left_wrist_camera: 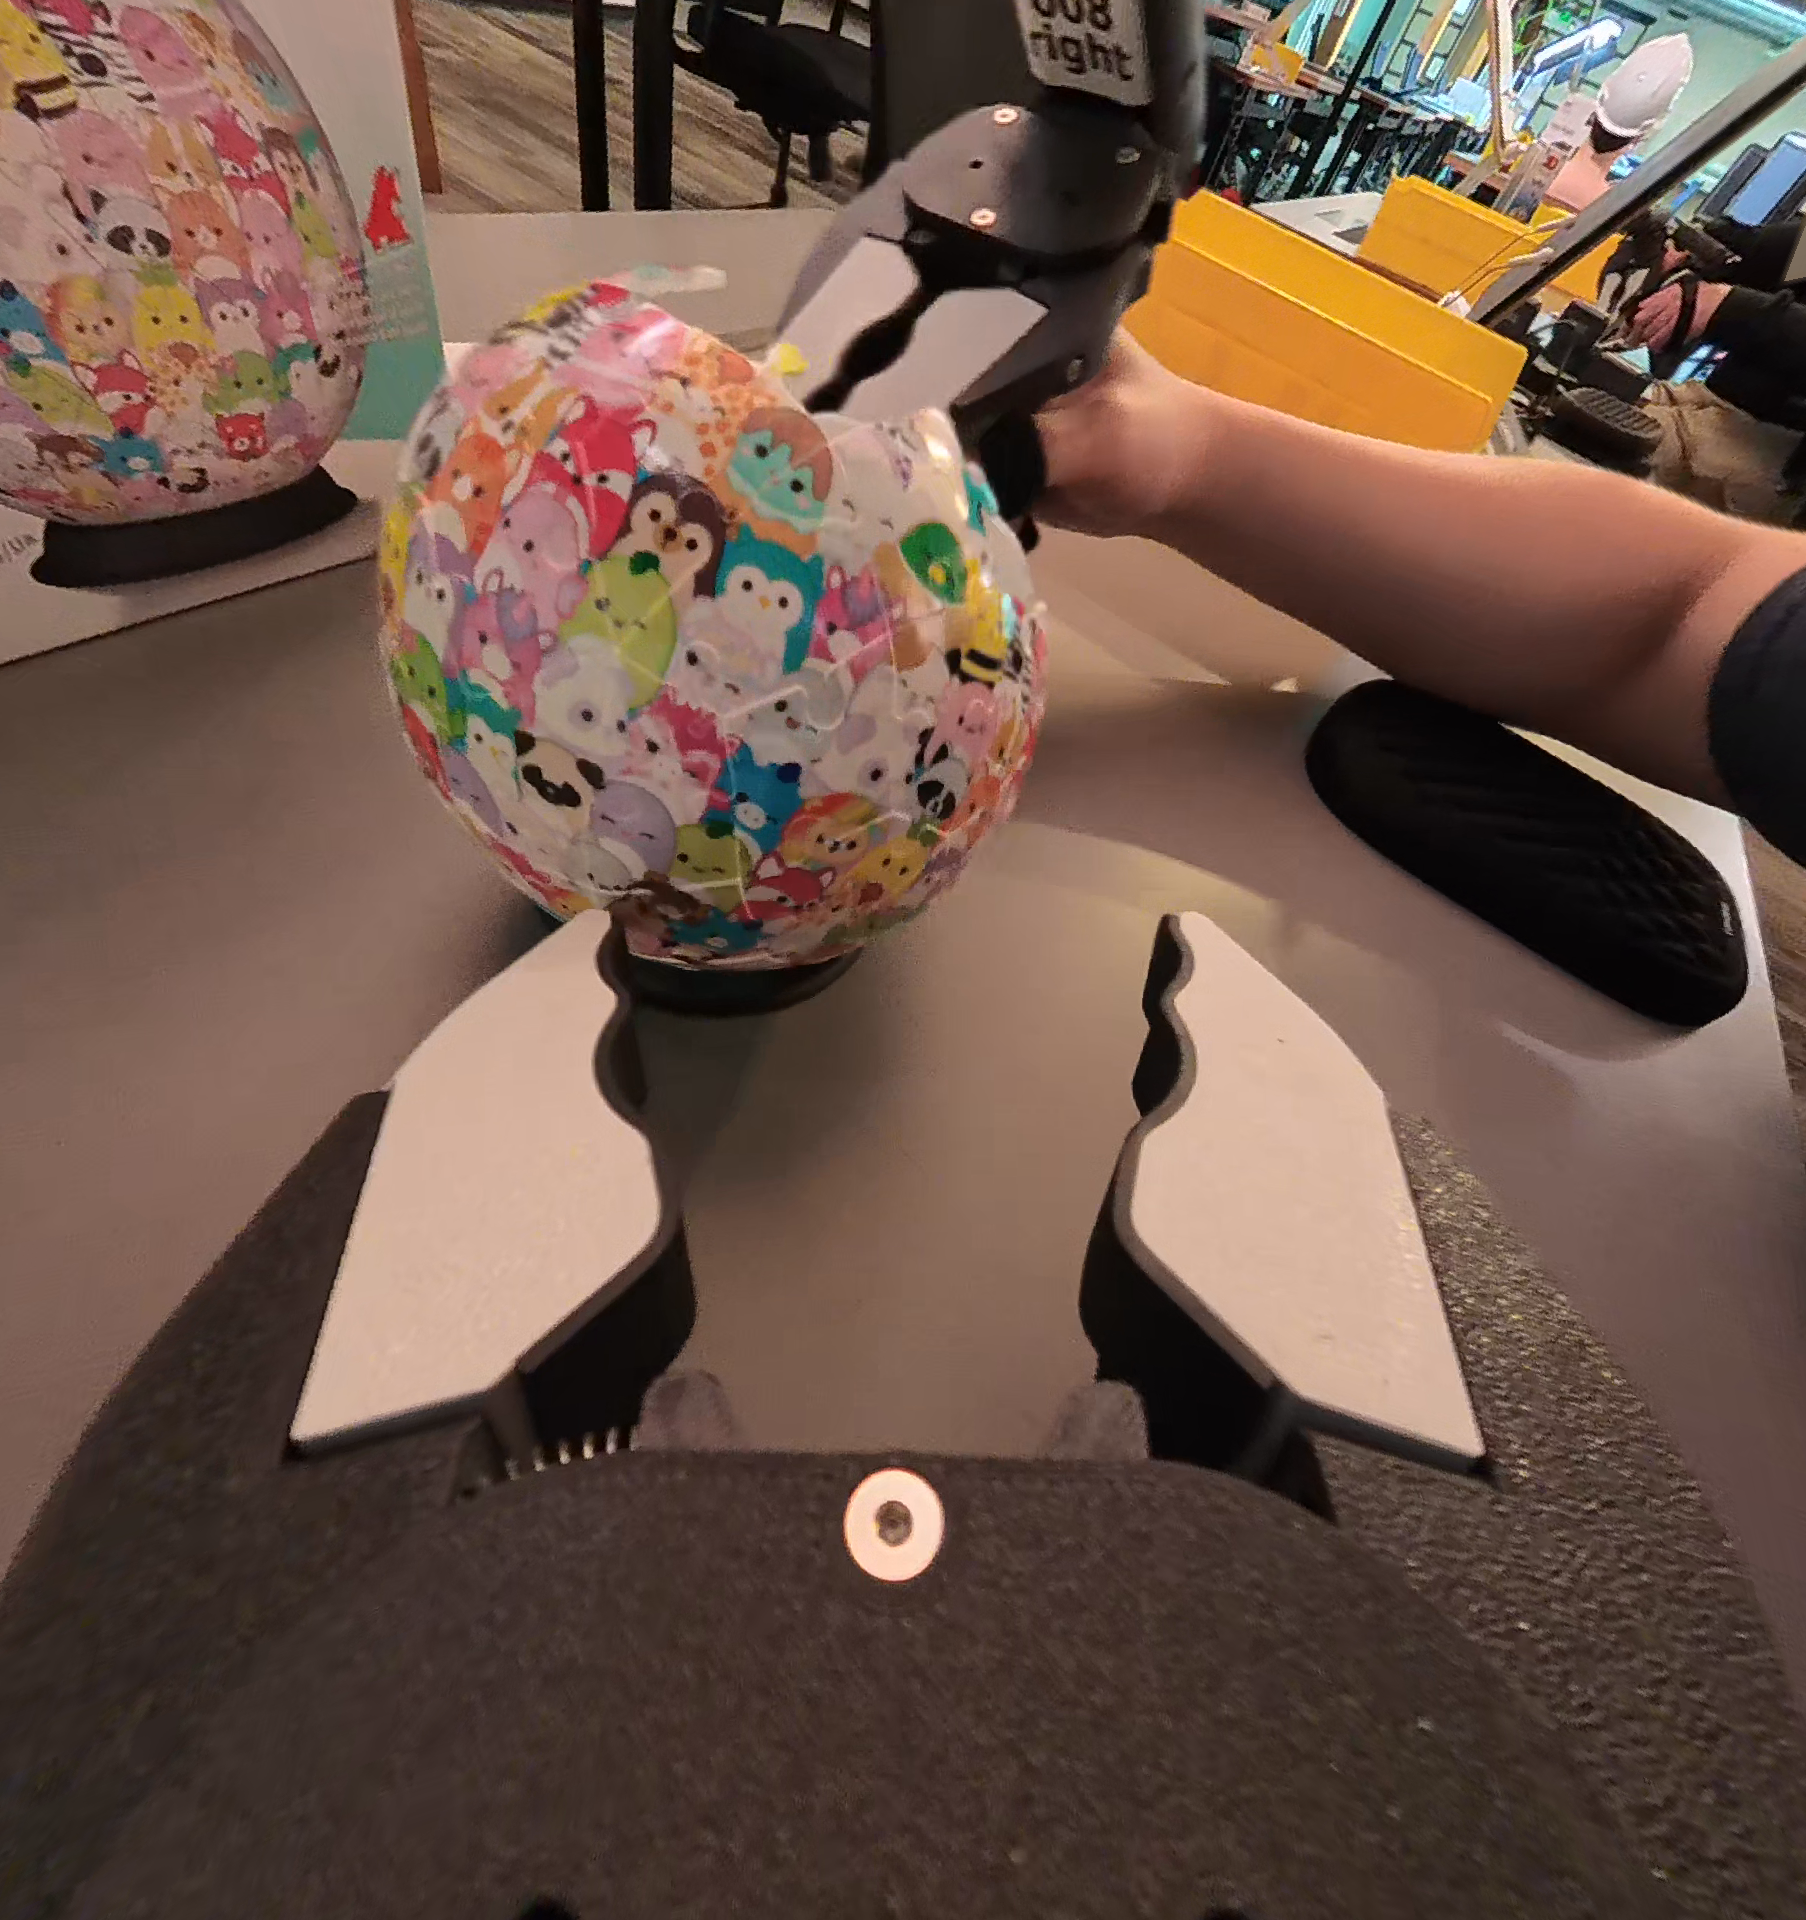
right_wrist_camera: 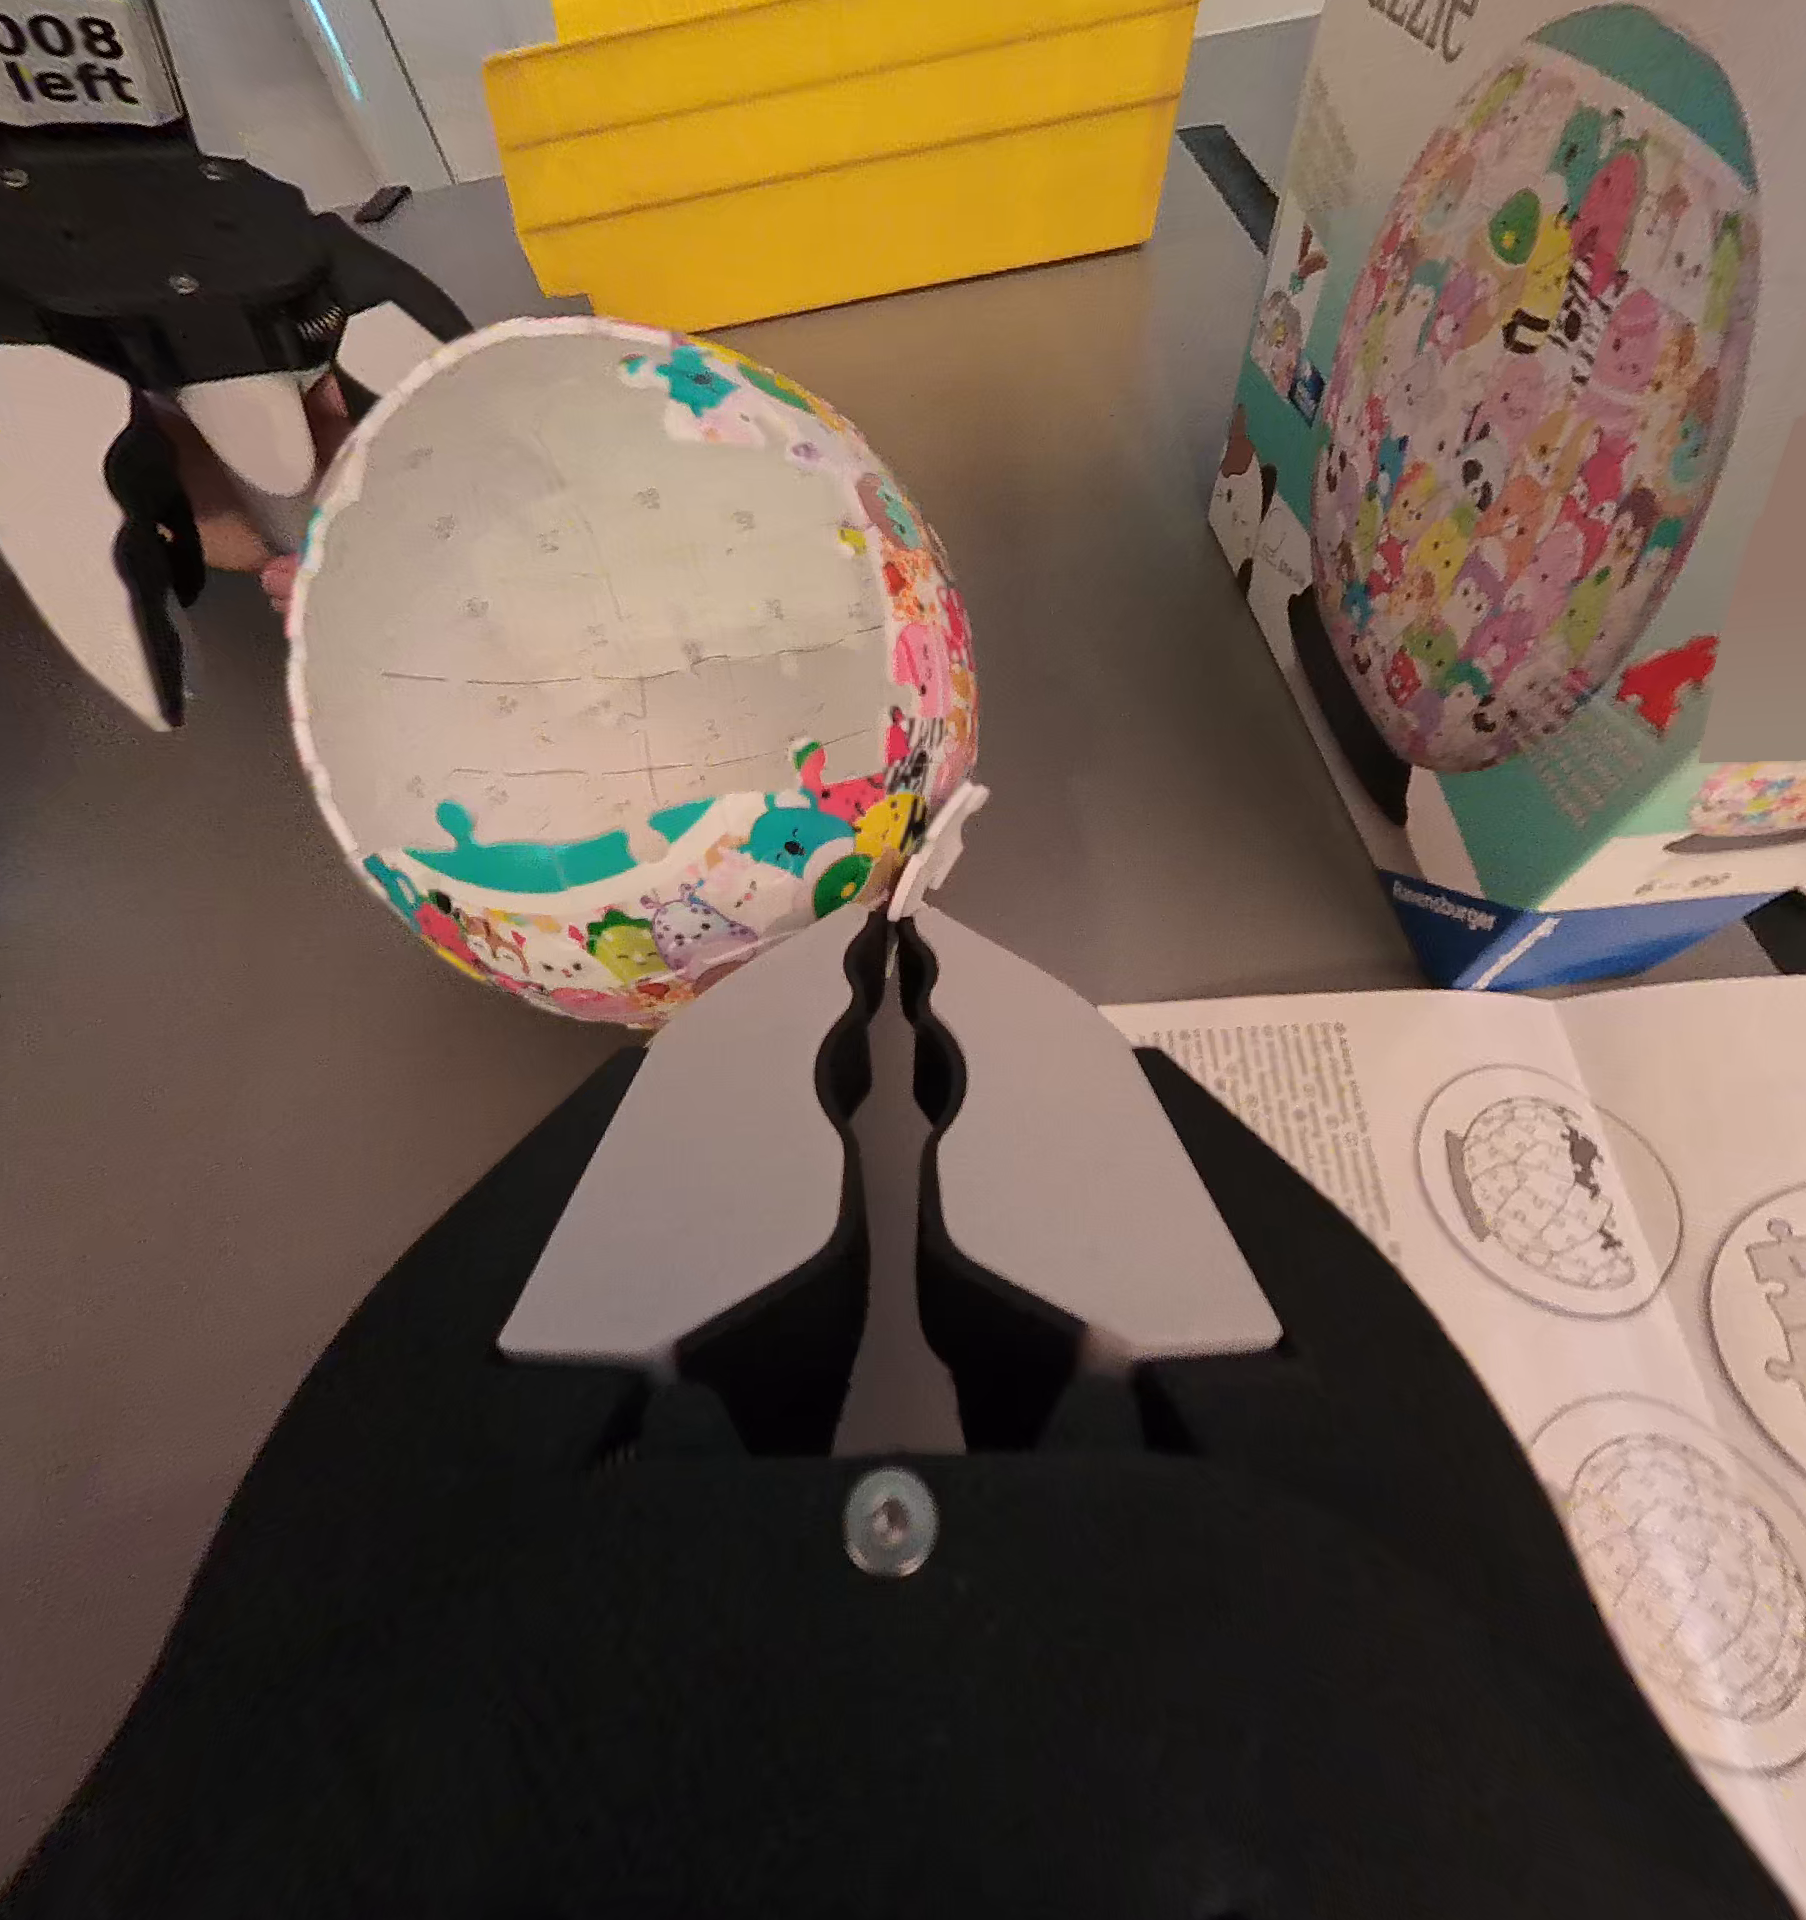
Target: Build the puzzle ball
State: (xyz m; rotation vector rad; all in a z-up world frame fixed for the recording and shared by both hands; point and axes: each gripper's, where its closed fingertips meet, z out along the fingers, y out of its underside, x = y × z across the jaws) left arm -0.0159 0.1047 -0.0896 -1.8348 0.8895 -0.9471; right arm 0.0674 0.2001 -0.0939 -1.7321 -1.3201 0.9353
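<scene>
The partly built puzzle ball (left_wrist_camera: pixel 712 665), covered in colourful plush-animal pictures, stands on a black ring stand (left_wrist_camera: pixel 733 987) on the grey table. In the right wrist view its open side faces me and shows the white inside (right_wrist_camera: pixel 587 623). My right gripper (right_wrist_camera: pixel 894 930) is shut on a white-backed puzzle piece (right_wrist_camera: pixel 940 847) held against the ball's lower right rim. It also shows in the left wrist view (left_wrist_camera: pixel 920 416), at the ball's upper right. My left gripper (left_wrist_camera: pixel 888 935) is open and empty, just in front of the stand. It shows far left in the right wrist view (right_wrist_camera: pixel 224 592).
The puzzle box (left_wrist_camera: pixel 151 270) stands left of the ball, right of it in the right wrist view (right_wrist_camera: pixel 1501 468). Yellow bins (right_wrist_camera: pixel 837 156) sit behind. A printed instruction sheet (right_wrist_camera: pixel 1605 1299) lies near my right gripper. A black wrist rest (left_wrist_camera: pixel 1522 842) lies under the person's forearm (left_wrist_camera: pixel 1450 582). The tips of one gripper are about 15 centimetres away from the tips of the other.
</scene>
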